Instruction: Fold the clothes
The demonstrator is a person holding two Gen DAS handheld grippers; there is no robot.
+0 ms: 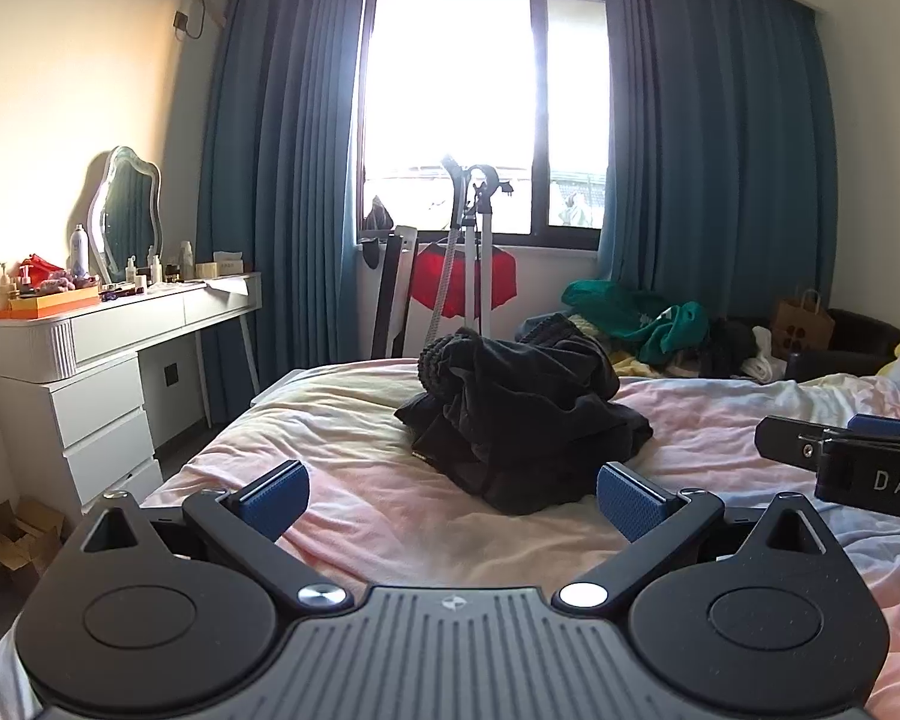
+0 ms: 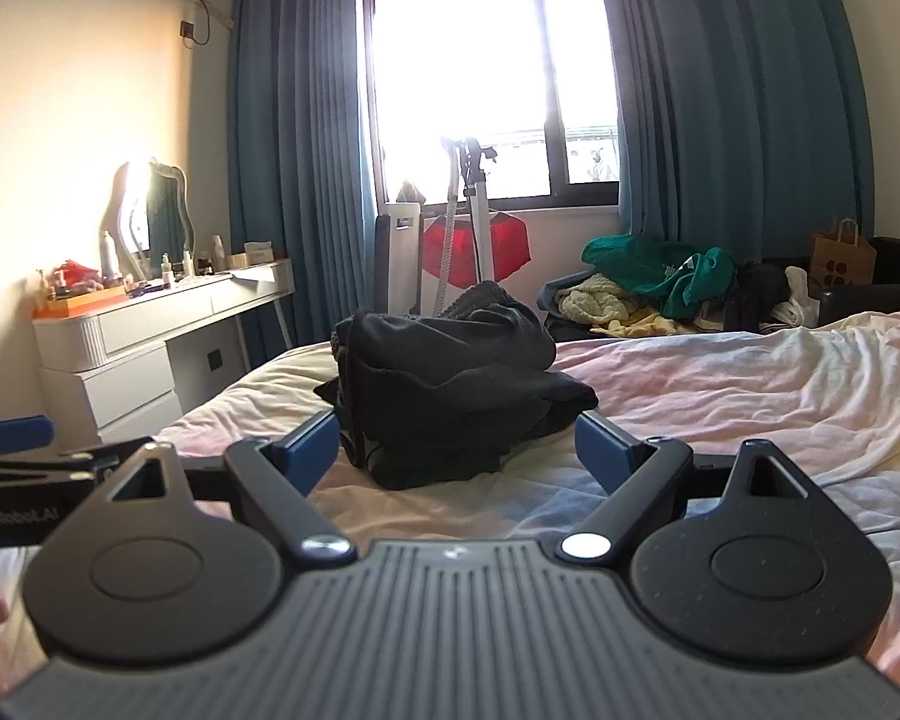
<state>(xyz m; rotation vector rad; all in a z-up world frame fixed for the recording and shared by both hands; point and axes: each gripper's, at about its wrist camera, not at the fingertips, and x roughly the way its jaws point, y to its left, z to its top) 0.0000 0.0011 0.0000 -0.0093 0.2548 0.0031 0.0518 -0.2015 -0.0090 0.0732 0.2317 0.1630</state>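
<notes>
A crumpled heap of black clothing [image 1: 522, 414] [image 2: 450, 384] lies on the bed [image 1: 342, 432] [image 2: 750, 396], which has a pink and cream sheet. My left gripper [image 1: 450, 495] is open just short of the heap, its blue pads [image 1: 276, 501] apart and holding nothing. My right gripper [image 2: 457, 450] is open too, with its blue pads [image 2: 312, 450] on either side of the heap's near edge; whether they touch the cloth is unclear. Each gripper shows at the edge of the other's view: the right gripper [image 1: 852, 456] at the right, the left gripper [image 2: 24, 450] at the left.
A white dressing table [image 1: 114, 324] with a mirror and bottles stands left of the bed. Behind the bed are a garment steamer [image 1: 474, 252], a red garment, blue curtains and a window. A pile of green and yellow clothes [image 1: 636, 318] and a paper bag [image 1: 801, 321] sit at the far right.
</notes>
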